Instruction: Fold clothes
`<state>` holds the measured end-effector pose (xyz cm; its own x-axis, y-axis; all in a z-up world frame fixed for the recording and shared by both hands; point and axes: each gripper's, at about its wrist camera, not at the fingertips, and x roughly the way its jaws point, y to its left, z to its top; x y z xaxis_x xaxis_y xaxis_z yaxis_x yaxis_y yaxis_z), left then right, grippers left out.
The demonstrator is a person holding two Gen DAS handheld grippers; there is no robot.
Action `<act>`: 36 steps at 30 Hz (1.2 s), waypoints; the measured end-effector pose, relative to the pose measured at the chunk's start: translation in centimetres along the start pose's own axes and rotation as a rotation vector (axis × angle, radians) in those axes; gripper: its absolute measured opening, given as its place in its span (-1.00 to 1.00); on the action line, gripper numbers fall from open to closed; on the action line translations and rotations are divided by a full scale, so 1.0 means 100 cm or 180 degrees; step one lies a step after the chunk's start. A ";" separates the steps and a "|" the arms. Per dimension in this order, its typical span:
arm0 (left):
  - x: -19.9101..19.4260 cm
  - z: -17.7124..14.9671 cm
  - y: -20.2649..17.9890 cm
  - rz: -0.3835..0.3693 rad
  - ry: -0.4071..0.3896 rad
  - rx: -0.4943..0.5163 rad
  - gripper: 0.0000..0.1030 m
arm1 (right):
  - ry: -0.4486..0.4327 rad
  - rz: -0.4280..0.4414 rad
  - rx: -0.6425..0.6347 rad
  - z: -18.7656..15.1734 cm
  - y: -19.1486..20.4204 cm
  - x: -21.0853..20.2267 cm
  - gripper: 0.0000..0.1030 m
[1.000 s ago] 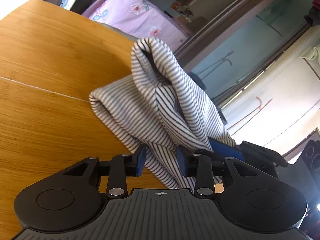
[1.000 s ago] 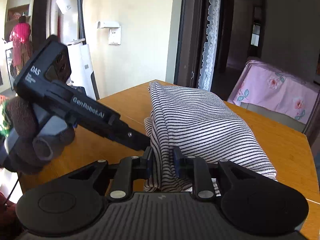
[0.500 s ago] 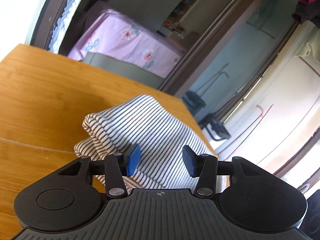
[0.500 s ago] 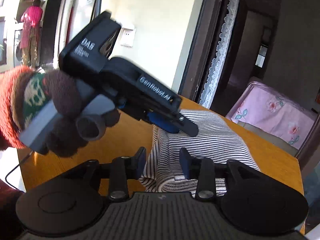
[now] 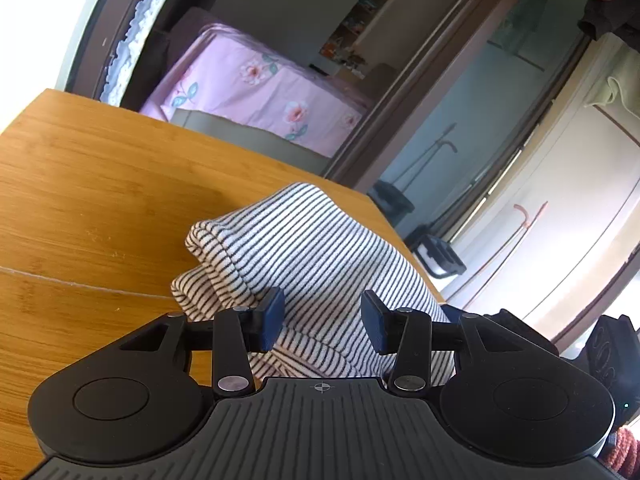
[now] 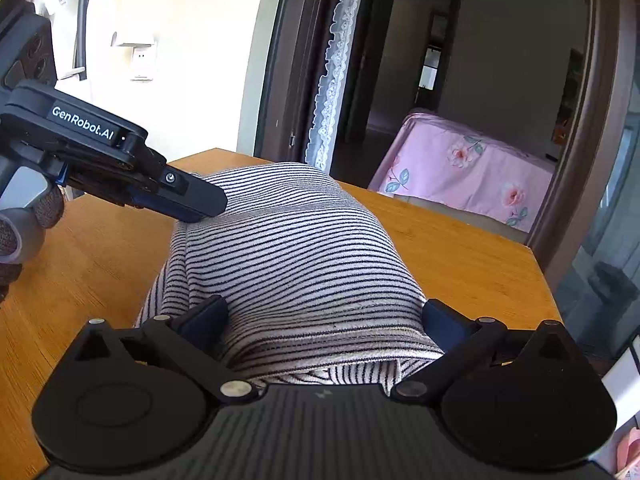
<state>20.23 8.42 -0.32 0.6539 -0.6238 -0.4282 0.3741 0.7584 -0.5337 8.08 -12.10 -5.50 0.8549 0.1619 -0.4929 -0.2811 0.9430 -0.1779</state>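
A folded striped garment [image 6: 296, 248] lies in a rounded bundle on the wooden tabletop [image 6: 460, 248], near the corner closest to the doorway. The right gripper [image 6: 324, 320] is low at the near end of the bundle, its jaws opening and already spread wide, with the cloth lying between them; the blue pads sit at either side of the fold, and no pinch shows. From this view the left gripper [image 6: 208, 202] reaches in from the left, held by a gloved hand [image 6: 24, 228], with its tip resting at the far upper edge of the garment. In the left wrist view the left gripper [image 5: 322, 326] has its pads a little apart above the striped cloth [image 5: 304, 248], gripping nothing. The layered edge of the fold shows at the left side of the bundle. Beyond the tabletop stands a bed with a pink flowered cover [image 5: 256, 88].
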 end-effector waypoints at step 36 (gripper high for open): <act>0.016 -0.003 0.006 0.0235 -0.0090 0.0129 0.29 | -0.0025 0.0267 0.0101 -0.011 -0.005 -0.005 1.00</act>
<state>21.35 7.84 -1.57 0.6986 -0.5609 -0.4442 0.3502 0.8095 -0.4713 7.30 -12.99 -6.13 0.8324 0.2427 -0.4982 -0.3379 0.9348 -0.1091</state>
